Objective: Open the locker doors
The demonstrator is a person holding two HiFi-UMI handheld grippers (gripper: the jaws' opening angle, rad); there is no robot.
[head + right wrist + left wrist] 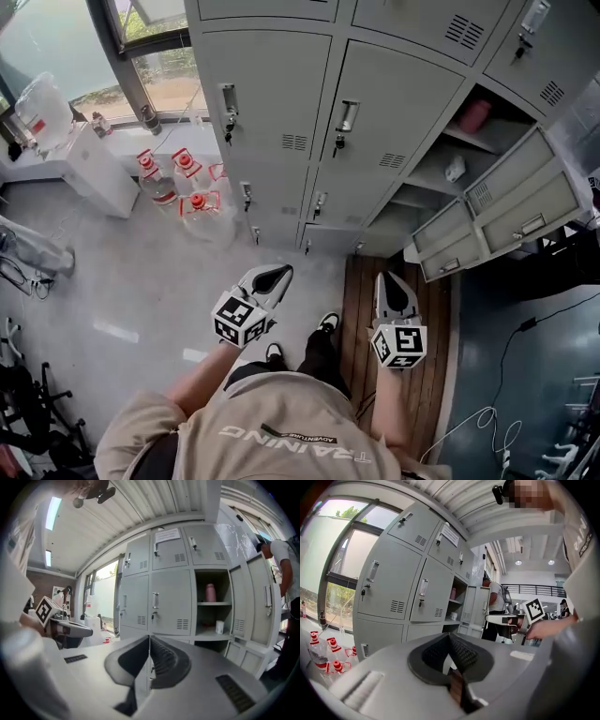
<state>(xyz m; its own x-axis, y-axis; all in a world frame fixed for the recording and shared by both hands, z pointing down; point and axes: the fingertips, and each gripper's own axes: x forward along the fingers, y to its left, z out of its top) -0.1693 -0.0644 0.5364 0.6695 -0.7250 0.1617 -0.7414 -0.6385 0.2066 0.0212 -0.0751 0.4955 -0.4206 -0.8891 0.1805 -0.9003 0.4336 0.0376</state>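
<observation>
A bank of grey lockers [375, 103] fills the top of the head view. The left door [267, 94] and the middle door [380, 108] are closed, each with a handle and a key. In the right column the doors [525, 202] hang open, showing a pink bottle [474, 115] and a white cup [455, 169] on shelves. My left gripper [274, 277] and right gripper [389, 281] are held low, well short of the lockers. Both are shut and hold nothing, and both point toward the lockers [389, 583] [168, 602].
Several red-capped water jugs [187, 192] stand on the floor by the lockers' left end, next to a white cabinet [94, 169] under the window. A wooden platform [361, 300] lies under my right side. Cables [506, 375] run at the right. Another person [286, 573] stands by the open doors.
</observation>
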